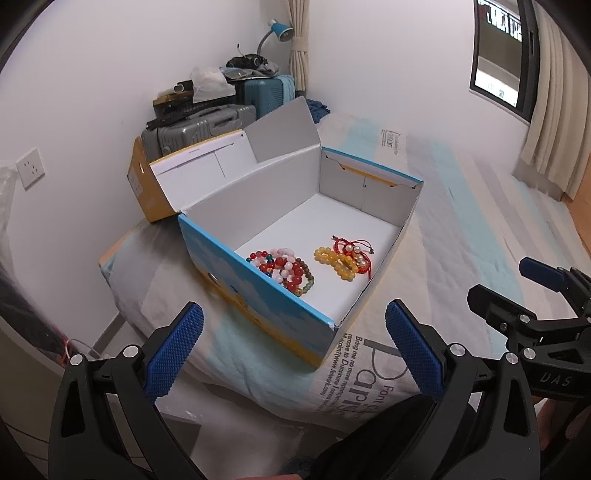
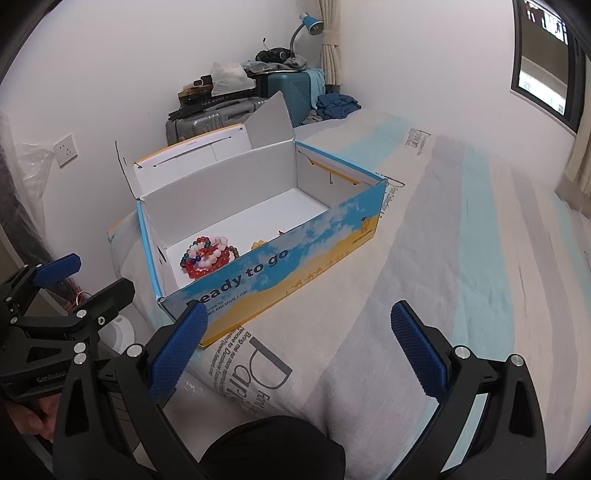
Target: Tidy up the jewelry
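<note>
An open blue and yellow cardboard box point(image 1: 280, 295) point(image 2: 295, 258) stands on the bed with its lid folded back. Inside lie a heap of red, pink and green bead bracelets point(image 1: 284, 269) point(image 2: 207, 256) and, to its right, yellow bead bracelets point(image 1: 338, 262) point(image 2: 258, 244) with a red cord bracelet point(image 1: 352, 249). My left gripper point(image 1: 293, 350) is open and empty, just short of the box's near wall. My right gripper point(image 2: 299, 350) is open too, over the bedcover in front of the box. Each gripper shows in the other's view point(image 1: 517, 291) point(image 2: 81, 277).
The box rests near the bed's corner point(image 1: 110, 266). Suitcases point(image 1: 199, 125) piled with clutter and a blue desk lamp point(image 1: 280, 31) stand against the wall behind. A window point(image 1: 502, 55) with curtains is at the right. The printed bedcover point(image 2: 443, 258) stretches to the right.
</note>
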Available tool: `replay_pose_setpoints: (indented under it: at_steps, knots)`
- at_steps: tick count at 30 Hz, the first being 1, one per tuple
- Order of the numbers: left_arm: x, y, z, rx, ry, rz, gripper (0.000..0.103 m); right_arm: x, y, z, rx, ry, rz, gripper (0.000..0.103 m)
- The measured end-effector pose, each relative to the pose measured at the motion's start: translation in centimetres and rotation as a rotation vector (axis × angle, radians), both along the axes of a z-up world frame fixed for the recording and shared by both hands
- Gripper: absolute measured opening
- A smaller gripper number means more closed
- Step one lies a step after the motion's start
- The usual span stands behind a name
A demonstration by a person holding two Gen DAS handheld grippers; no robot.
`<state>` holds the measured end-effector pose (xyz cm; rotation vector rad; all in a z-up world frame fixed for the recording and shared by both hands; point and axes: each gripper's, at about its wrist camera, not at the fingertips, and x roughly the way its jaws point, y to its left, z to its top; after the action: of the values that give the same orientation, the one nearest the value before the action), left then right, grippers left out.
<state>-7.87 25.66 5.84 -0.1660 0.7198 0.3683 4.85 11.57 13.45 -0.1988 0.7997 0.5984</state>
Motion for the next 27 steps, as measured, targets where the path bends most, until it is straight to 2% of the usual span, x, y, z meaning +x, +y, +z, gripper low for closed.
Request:
replay_pose_setpoints:
  at_steps: [20, 27]
  knots:
    - [0.23, 0.01, -0.4, 0.006, 0.014, 0.049, 0.097, -0.03, -0.04, -0.29, -0.001, 0.003, -0.006, 0.095]
    - [0.24, 0.03, -0.36, 0.006, 0.016, 0.033, 0.097, -0.22, -0.1, -0.42, 0.0, 0.007, -0.012, 0.095]
